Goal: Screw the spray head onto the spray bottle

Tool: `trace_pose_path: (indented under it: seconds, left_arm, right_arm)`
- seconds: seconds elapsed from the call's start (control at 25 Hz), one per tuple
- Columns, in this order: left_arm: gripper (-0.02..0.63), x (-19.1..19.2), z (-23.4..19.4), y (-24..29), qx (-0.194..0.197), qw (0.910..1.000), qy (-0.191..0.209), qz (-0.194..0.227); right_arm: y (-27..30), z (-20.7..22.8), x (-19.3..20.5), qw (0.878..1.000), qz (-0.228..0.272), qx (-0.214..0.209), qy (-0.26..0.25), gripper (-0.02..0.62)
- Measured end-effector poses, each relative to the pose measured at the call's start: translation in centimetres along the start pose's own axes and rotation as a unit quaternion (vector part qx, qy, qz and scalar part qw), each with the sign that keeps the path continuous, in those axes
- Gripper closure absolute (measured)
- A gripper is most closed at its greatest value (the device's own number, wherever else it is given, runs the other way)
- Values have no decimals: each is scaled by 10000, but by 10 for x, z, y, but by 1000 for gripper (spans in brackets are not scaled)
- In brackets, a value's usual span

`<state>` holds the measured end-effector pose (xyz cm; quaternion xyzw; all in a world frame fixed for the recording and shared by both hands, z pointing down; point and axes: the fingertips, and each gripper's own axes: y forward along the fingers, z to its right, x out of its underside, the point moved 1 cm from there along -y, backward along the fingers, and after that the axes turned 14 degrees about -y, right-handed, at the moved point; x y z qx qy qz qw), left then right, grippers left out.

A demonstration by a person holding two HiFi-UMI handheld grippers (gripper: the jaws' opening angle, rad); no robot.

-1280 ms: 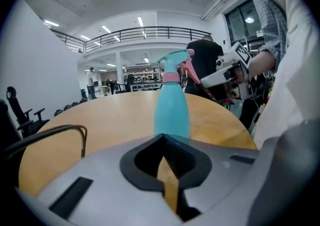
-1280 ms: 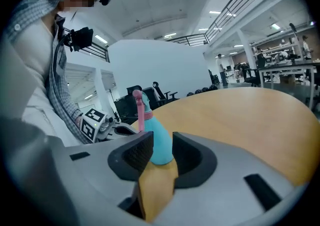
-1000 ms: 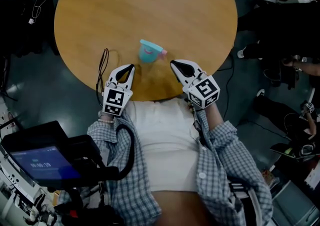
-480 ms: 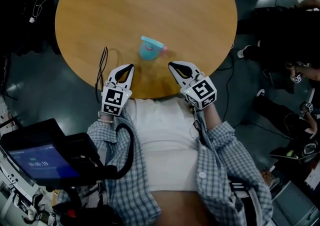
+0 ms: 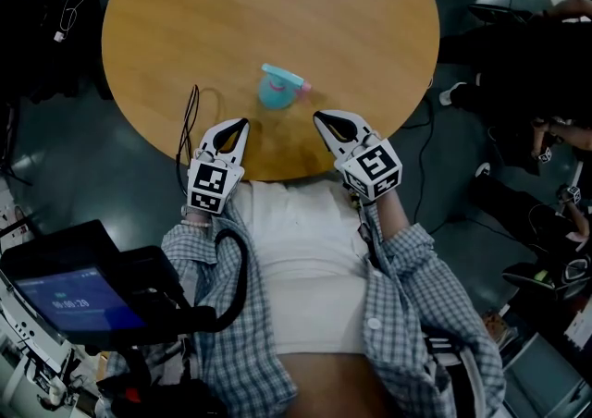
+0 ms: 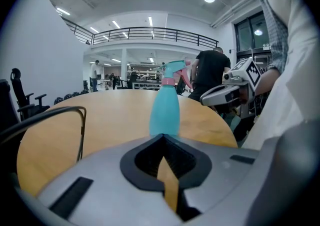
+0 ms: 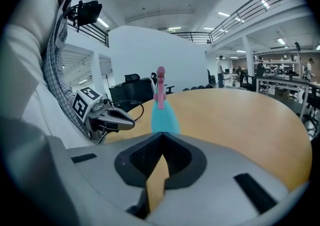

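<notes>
The round wooden surface (image 5: 277, 0) carries one thing of the task: a teal spray bottle (image 5: 275, 92), standing upright toward the 6 o'clock side of the surface, a little in from the edge. A spray head (image 5: 298, 88) with pink parts sits on top of it; how tightly it is screwed on cannot be told.

Both grippers hover over the near rim, well apart, with the bottle ahead of them and between their lines. The left gripper (image 5: 242, 124) has its jaws closed together with nothing between them; from its tip the bottle lies at about 1 o'clock, near but not touching. The right gripper (image 5: 320, 117) also has its jaws pressed together and empty; from it the bottle lies at about 10 o'clock, again apart. Each gripper view shows the bottle straight ahead past the closed tips, and the other gripper off to one side.

A thin black cable (image 5: 190, 125) loops on the surface at 9 o'clock of the left gripper and hangs over the edge. A dark device with a blue screen (image 5: 79, 301) shows at 7 o'clock in the head view.
</notes>
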<state>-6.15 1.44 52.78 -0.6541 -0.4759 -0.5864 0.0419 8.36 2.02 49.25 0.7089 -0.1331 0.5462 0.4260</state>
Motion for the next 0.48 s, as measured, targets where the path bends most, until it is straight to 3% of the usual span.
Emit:
trace_pose_path:
  seconds: [0.48]
  left_arm:
    - [601,2,2,1,45,10000,-30,13]
  right_arm:
    - [1,3,8,9996,-231,181,-49,601]
